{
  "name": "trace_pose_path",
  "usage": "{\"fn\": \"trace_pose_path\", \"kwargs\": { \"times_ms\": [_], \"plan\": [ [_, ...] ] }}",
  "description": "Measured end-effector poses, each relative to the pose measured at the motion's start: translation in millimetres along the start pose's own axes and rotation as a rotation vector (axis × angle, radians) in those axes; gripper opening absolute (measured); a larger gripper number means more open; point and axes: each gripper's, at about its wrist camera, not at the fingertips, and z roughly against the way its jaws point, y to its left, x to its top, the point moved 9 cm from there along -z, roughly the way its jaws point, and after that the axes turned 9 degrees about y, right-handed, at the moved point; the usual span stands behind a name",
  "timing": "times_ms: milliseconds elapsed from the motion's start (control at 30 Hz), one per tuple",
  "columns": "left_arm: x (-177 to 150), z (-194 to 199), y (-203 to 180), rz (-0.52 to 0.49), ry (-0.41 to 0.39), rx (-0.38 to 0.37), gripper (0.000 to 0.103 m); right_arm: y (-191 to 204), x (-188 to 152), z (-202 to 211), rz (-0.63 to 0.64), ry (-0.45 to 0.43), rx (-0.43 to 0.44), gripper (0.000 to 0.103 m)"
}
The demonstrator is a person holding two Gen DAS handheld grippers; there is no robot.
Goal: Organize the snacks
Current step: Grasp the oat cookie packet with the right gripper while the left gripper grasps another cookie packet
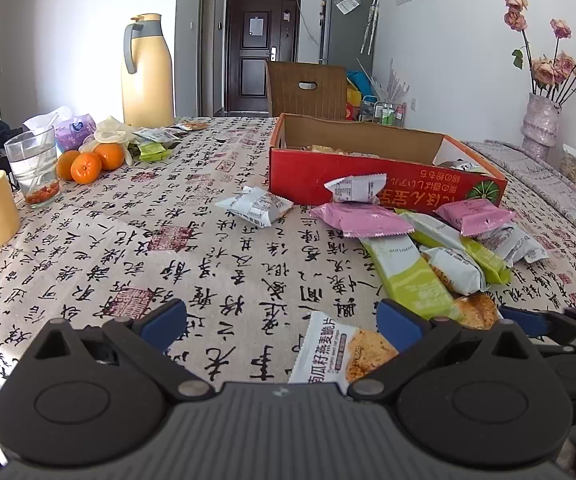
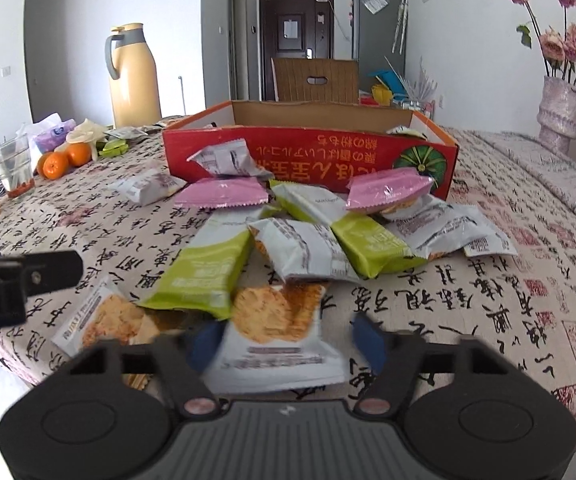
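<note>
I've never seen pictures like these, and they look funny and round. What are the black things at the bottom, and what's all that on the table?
The black things are pinching tools that a person carries, one in each hand. Each has a small wide-eyed camera, which bends the view. One picture looks along the left hand-held gripper, the other along the right hand-held gripper. On the patterned table lie snack packets in front of a red box, plus oranges and a yellow jug. Both tools are open. The right one has a cracker packet between its fingers but doesn't seem to squeeze it yet.
</note>
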Motion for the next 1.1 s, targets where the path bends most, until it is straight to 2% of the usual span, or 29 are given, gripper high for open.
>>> {"fn": "trace_pose_path", "kwargs": {
  "times_ms": [33,133,433,700,900,1100],
  "plan": [
    [0,0,0,0.000,0.001,0.000,0.103,2,0,1,0.007,-0.002,0.007,0.045],
    [0,-1,0,0.002,0.003,-0.001,0.103,3,0,5,0.018,-0.014,0.006,0.040],
    [-5,-9,-11,-0.009,0.039,-0.027,0.103,-14,-1,22,-0.007,-0.072,-0.011,0.040],
    [-14,-23,-35,-0.064,0.096,-0.063,0.103,-38,-4,38,-0.058,-0.115,-0.028,0.040],
    [-23,-33,-48,-0.120,0.121,-0.049,0.103,-55,-5,47,-0.099,-0.140,-0.045,0.040],
    [-26,-41,-50,-0.130,0.124,-0.053,0.103,-63,-7,49,-0.116,-0.146,-0.057,0.040]
  ]
}}
